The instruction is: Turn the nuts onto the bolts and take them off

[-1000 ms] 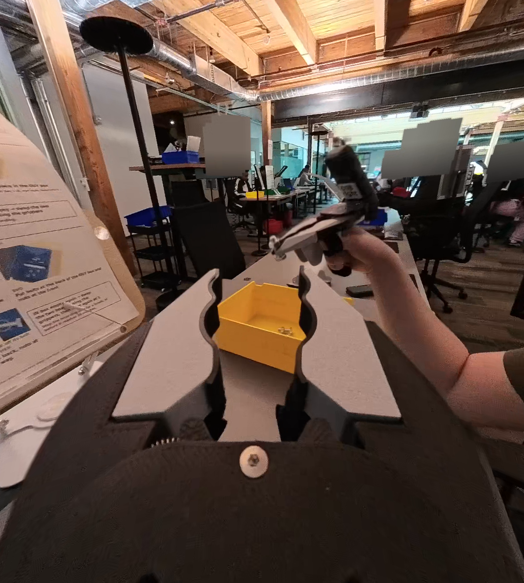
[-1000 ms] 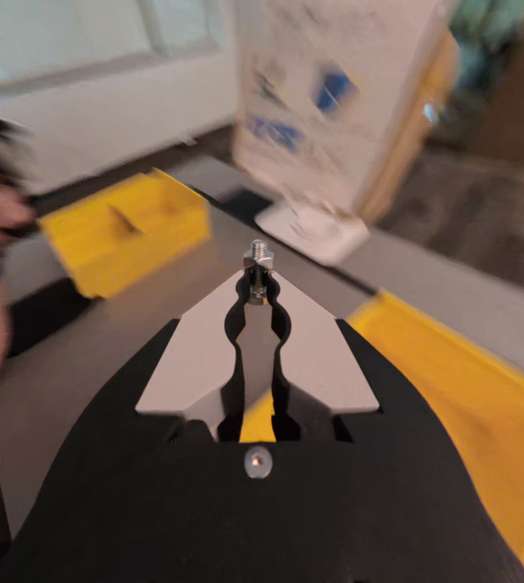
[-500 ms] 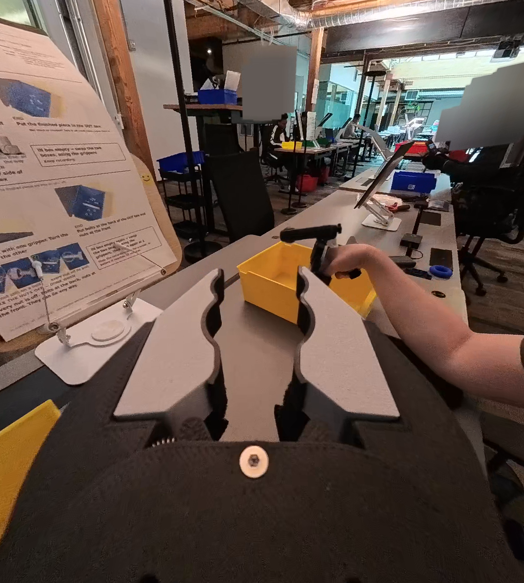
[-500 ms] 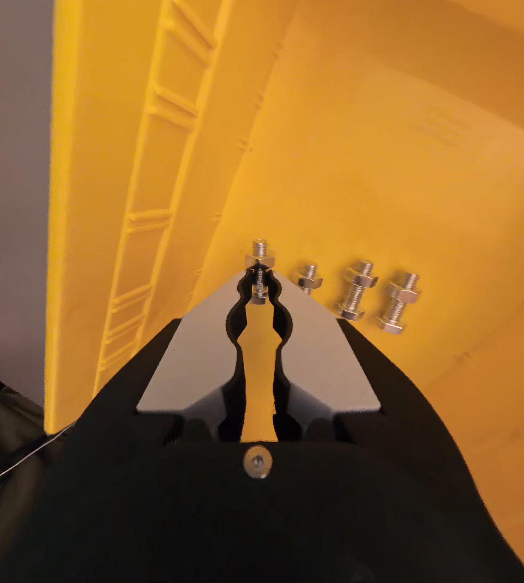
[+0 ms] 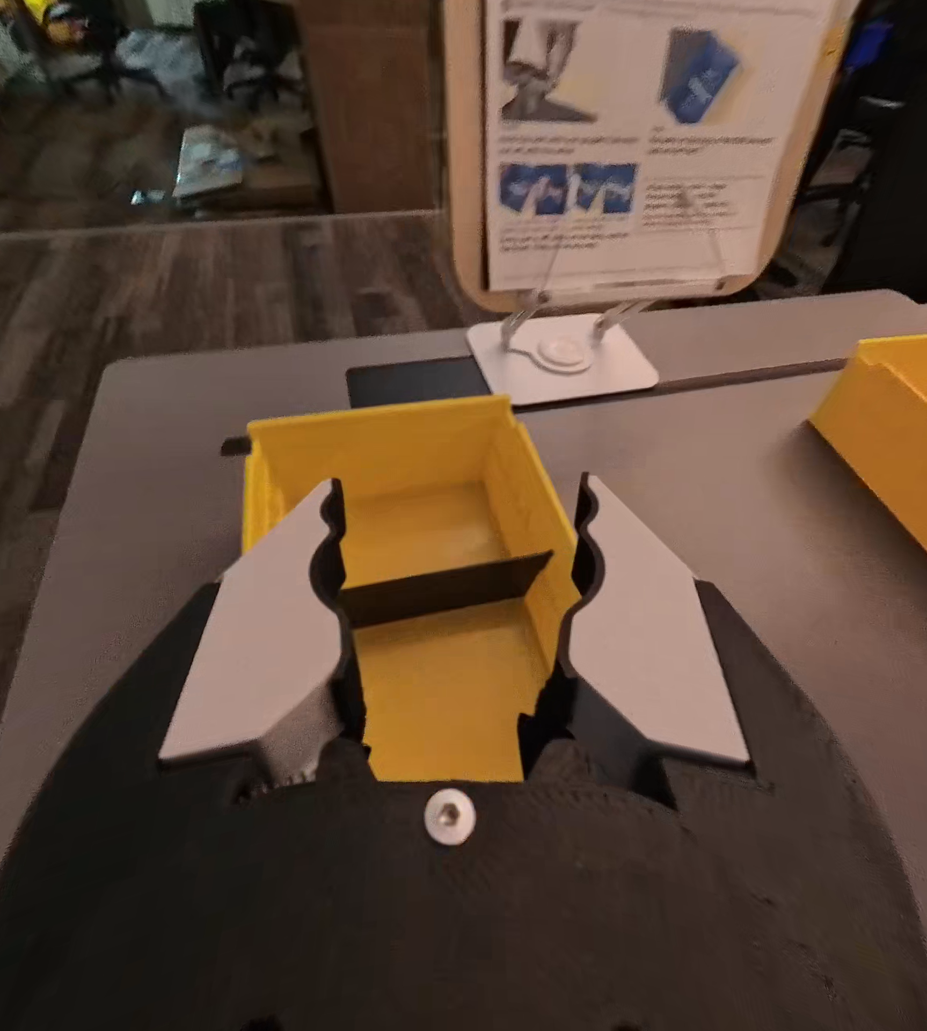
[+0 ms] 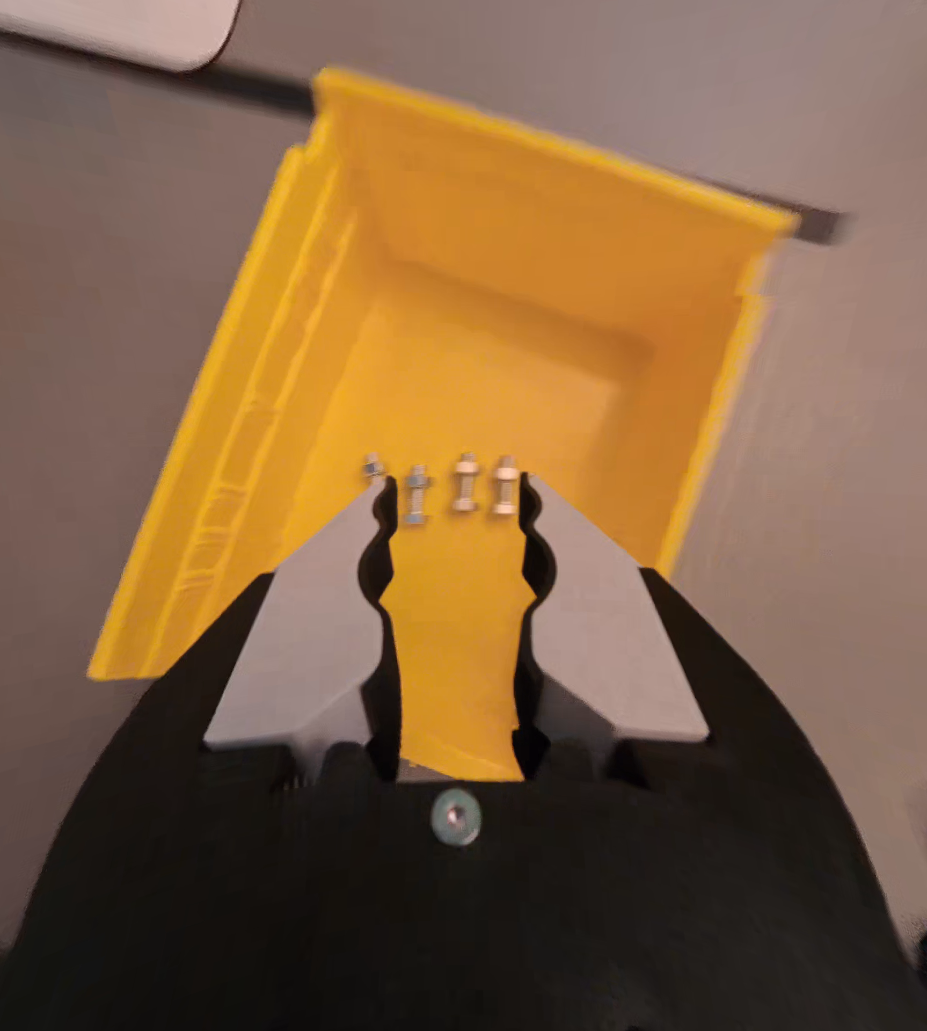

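Both grippers hung wide and empty: the right gripper above four small nutted steel bolts in the yellow bin; light, hard, slippery, probably best pinched across the shank. The left gripper hovered over a divided yellow bin.

Both tools apparently agape, empty.

My grey table bears two yellow bins, a black pad and a document stand's white base.

Four bolts lie side by side in the bin on the table.
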`<move>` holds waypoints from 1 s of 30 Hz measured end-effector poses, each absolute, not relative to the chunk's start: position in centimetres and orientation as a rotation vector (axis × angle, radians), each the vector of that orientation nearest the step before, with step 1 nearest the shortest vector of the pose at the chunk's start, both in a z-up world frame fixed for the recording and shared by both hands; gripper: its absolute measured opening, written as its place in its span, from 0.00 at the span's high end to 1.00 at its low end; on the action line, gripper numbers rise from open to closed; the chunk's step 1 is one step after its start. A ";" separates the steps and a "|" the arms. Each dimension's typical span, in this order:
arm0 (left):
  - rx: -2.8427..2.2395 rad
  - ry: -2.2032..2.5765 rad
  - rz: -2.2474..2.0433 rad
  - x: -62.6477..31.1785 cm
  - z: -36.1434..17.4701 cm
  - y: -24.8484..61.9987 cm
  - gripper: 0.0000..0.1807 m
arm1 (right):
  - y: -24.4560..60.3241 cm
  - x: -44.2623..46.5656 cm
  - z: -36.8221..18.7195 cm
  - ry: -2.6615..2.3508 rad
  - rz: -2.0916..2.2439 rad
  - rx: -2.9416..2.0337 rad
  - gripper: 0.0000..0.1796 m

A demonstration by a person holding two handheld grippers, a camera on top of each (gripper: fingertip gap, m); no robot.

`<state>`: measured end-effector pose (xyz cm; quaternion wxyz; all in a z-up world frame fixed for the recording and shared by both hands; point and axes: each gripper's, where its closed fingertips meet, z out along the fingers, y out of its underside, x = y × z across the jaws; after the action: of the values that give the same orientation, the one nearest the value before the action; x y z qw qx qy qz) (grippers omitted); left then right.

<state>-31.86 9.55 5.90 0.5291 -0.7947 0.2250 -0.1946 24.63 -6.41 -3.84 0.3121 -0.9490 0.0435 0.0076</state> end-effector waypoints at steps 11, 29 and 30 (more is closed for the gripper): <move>-2.281 0.151 -0.399 -43.3 -4.4 11.8 0.46 | -13.6 30.2 -11.5 0.555 0.283 -2.676 0.69; -2.753 0.436 -0.345 -42.8 -13.0 10.1 0.95 | -12.6 27.4 -13.6 0.411 0.320 -2.853 0.96; -2.767 0.498 -0.301 -42.6 -13.1 9.9 0.97 | -12.4 27.0 -13.6 0.393 0.317 -2.867 0.96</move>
<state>-42.56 9.94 -13.10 0.1563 -0.9666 0.1740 -0.1050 27.00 -12.43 -13.57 0.1149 -0.9783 0.1340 0.1083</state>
